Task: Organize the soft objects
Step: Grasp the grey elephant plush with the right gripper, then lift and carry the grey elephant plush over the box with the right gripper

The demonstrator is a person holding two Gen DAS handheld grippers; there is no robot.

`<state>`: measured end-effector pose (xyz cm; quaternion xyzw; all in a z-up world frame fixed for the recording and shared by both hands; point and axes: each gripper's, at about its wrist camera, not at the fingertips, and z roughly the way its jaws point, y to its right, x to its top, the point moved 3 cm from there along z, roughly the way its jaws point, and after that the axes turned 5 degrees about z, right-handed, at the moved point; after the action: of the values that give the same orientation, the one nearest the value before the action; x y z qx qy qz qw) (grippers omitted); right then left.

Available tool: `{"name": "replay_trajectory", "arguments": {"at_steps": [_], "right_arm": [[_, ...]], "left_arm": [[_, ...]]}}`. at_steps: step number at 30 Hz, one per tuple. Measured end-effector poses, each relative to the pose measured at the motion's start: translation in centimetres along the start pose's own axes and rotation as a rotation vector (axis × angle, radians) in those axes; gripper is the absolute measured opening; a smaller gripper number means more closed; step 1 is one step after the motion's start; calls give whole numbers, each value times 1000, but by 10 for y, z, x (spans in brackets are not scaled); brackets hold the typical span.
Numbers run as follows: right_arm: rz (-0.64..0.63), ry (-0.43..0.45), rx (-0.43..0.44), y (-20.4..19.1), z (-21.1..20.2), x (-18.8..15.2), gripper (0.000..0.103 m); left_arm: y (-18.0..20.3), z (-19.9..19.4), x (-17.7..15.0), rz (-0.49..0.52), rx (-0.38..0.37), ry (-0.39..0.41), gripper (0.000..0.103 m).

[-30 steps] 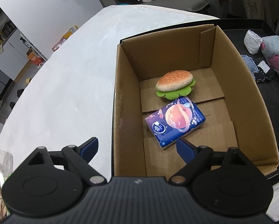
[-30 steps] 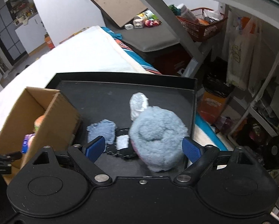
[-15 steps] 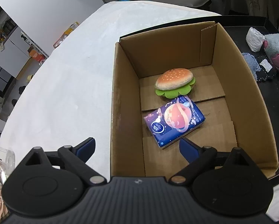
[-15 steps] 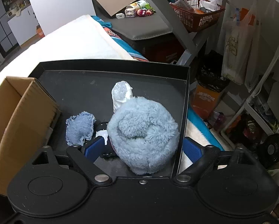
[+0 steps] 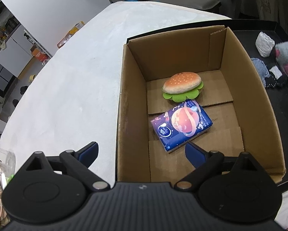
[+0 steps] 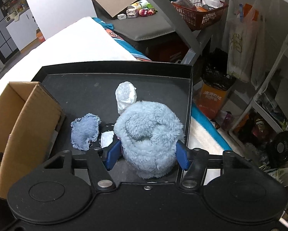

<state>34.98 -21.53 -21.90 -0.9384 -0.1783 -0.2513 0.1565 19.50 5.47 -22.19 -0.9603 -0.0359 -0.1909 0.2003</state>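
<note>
**Blue plush caught between closing gripper pads**

While the left gripper (image 5: 141,153) hangs wide apart and empty over the near end of a cardboard box (image 5: 257,88), the right gripper (image 6: 146,154) is closing its jaws on a fluffy light-blue plush toy (image 6: 148,132), and its blue pads (image 6: 113,154) already press into the fur on both sides. The plush sits at the near right corner of a black tray (image 6: 113,65), close to the tray's right rim. Just behind it stands a crumpled white bundle (image 6: 125,95); to its left lie a small blue-grey cloth (image 6: 84,130) and a dark item with a white tag (image 6: 107,138), which is partly hidden by the plush. The box stands on the tray's left side, beside the white-covered surface (image 5: 66,88). On the box floor lie a plush hamburger (image 5: 182,87) with green felt lettuce, towards the far wall, and just in front of it a dark blue tissue pack (image 5: 181,124) printed with a planet; the two seem to touch at one corner. One left gripper finger is outside the box wall, the other inside it.
</note>
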Motion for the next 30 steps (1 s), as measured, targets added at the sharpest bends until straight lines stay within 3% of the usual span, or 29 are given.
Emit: {"name": "replay_trajectory", "arguments": {"at_steps": [8,30], "right_arm": [[10,-29,2,-9,-8,-3,59],[-37,26,-32,-43,-53,13,58]], "left_arm": [[-3,-5,-1,-20,-2,30,96],[-10,-5,-5,-33,-54,62,96]]}}
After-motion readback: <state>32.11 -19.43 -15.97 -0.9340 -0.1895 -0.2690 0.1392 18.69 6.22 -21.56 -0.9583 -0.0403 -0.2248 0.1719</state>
